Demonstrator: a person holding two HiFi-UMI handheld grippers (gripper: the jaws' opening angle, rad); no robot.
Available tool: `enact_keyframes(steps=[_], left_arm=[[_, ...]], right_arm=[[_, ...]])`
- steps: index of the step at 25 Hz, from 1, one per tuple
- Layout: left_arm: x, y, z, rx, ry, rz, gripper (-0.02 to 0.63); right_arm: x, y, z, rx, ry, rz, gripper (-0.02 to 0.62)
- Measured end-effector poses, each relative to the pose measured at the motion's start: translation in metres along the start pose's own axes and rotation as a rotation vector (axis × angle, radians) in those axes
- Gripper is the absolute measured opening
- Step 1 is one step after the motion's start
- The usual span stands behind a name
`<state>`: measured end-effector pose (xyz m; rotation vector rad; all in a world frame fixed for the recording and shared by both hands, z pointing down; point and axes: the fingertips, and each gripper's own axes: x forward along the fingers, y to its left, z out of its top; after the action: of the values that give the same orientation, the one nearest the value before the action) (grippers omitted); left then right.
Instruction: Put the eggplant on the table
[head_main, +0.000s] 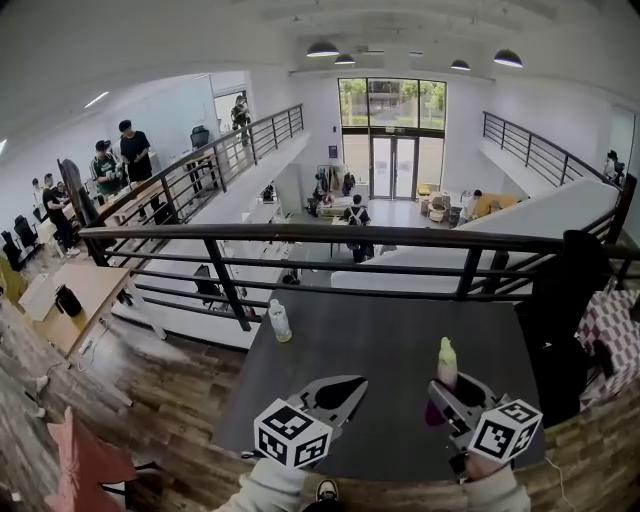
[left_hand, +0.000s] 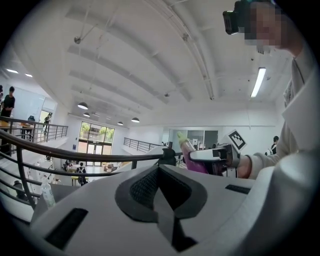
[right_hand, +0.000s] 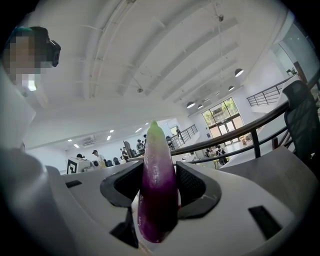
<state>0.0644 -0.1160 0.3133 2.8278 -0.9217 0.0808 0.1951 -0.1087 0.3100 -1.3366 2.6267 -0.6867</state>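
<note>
Above the dark table (head_main: 380, 340), the eggplant (head_main: 446, 362) was held upright, clamped by the right gripper (head_main: 452, 392); the left gripper (head_main: 338, 392) was closed, empty. Lowering and release were judged not yet done.

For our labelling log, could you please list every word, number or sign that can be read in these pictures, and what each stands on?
No readable text appears in any view.
Left marker cube and right marker cube: black-and-white square patterns only, no letters or digits.
Bottle on the dark table: any label is too small to read.
</note>
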Motion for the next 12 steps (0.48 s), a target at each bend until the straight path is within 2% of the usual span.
enact_keyframes(steps=[12], left_arm=[[0.043,0.061,0.018,0.022,-0.013,-0.05,0.006]], right_arm=[[0.057,-0.021,0.026,-0.028,-0.009,-0.001,0.207]])
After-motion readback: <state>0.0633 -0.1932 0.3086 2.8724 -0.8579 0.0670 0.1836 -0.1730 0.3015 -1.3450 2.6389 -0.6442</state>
